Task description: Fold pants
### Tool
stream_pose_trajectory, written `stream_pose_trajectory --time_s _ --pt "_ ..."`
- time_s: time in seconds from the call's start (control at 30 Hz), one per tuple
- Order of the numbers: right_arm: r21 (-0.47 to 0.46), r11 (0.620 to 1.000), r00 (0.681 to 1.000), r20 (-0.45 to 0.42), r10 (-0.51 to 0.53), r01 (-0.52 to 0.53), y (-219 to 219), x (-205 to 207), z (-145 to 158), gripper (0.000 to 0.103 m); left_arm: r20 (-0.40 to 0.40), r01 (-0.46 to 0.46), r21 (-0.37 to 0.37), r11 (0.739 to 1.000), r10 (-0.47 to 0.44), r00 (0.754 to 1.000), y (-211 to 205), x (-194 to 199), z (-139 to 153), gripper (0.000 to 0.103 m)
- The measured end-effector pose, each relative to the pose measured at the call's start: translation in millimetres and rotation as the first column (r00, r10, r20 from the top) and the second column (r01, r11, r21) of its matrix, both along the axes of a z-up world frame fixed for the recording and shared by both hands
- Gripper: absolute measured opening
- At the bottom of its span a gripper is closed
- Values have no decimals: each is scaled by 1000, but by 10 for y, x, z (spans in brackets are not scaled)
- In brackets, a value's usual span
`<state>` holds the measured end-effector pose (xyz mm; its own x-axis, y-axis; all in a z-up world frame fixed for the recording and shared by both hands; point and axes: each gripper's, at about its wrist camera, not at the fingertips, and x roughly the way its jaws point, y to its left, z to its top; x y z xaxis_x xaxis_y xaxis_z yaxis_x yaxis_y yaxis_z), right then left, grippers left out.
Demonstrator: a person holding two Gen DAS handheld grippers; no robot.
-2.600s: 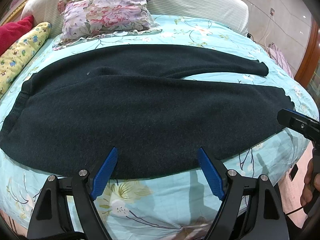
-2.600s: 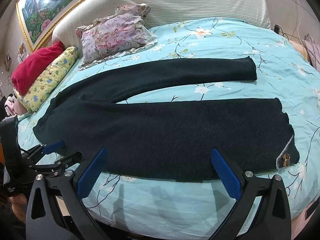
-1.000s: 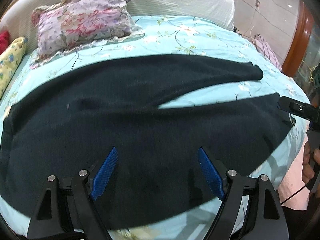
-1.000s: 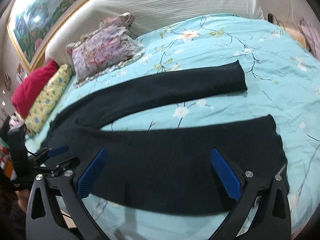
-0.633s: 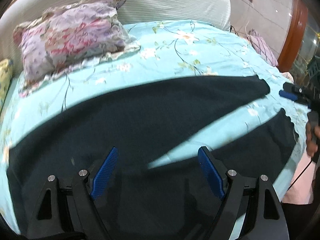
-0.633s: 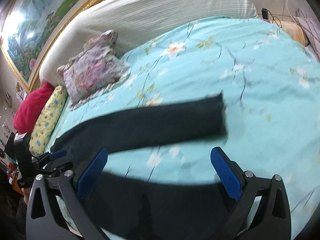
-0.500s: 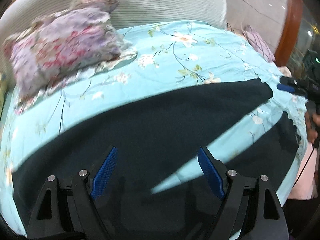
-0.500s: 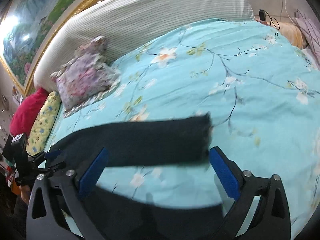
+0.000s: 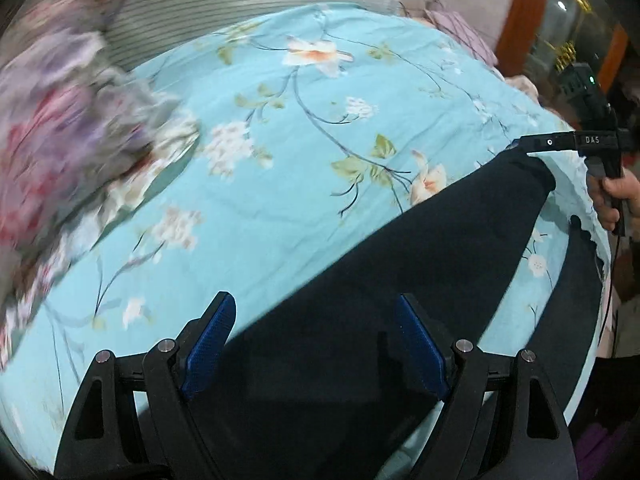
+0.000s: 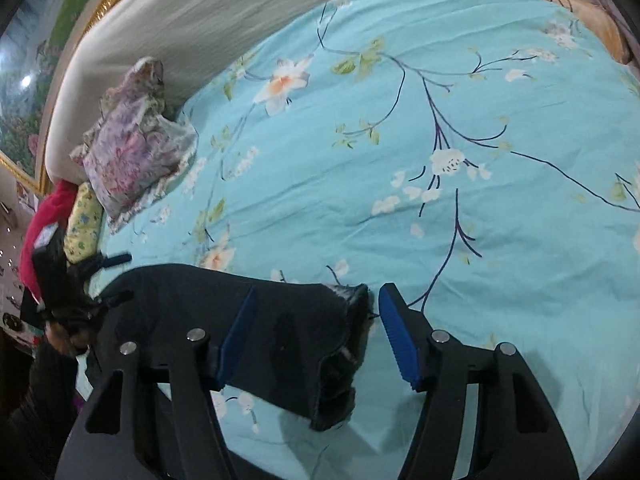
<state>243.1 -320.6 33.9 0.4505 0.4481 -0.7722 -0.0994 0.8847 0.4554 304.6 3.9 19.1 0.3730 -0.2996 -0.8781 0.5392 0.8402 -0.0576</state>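
Observation:
Dark knit pants lie spread on the bed with the turquoise floral sheet. My left gripper is open, its blue pads over the upper part of the far leg. My right gripper is open around the cuff end of that far leg, the hem lying between the jaws. In the left wrist view the right gripper shows at the cuff, held by a hand. In the right wrist view the left gripper shows at the waist end.
A floral pillow lies by the striped headboard, with a yellow pillow and a red one at the left. The bed's edge runs on the right in the left wrist view, with a wooden frame beyond.
Both grippers have moved forward across the near leg to the far leg. The right gripper has narrowed around the cuff; the left stays wide open.

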Motion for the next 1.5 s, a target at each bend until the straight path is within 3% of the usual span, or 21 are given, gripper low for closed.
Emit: stream_pose_trajectory --time_s 0.17,0.23,0.27,0.3,0.33,0.37,0.43,0.5,0.83,0.93,1.17,1.5 --pt "6 998 998 -28 56 -56 65 83 -92 63 -50 55 50 997 -52 997 -213 260 -184 83" --pt "6 997 997 -30 72 -72 96 99 -118 53 -95 78 72 994 -71 993 -283 323 -297 80" --pt "4 997 996 -30 79 -79 108 102 -132 49 -119 89 86 992 -79 990 -318 351 -362 73" --pt "5 996 996 -29 85 -85 112 103 -143 38 -142 101 93 991 -87 986 -349 360 -414 67" --pt "3 996 996 -28 86 -86 111 102 -150 23 -177 115 77 990 -100 979 -374 360 -457 53" --pt "-1 996 996 -25 87 -87 105 97 -154 16 -184 119 61 991 -106 977 -383 350 -448 39" --pt "5 996 996 -14 92 -92 92 78 -133 11 -181 135 37 990 -126 975 -410 291 -379 11" --pt "-6 996 996 13 94 -94 89 42 -78 10 -157 128 31 991 -121 980 -422 215 -306 7" --pt "-61 985 967 188 170 -161 124 -278 350 8 -84 85 -92 992 -92 992 -286 -554 139 4" --pt "-69 981 957 216 193 -182 114 -428 385 8 -70 82 -95 992 -89 994 -328 -738 198 4" --pt "-72 966 907 333 259 -249 76 -908 556 8 -52 66 -127 990 -73 996 -403 -1167 284 3" --pt "-152 947 882 346 319 -283 -22 -1434 421 8 -50 64 -182 981 -74 996 -504 -1776 271 3"
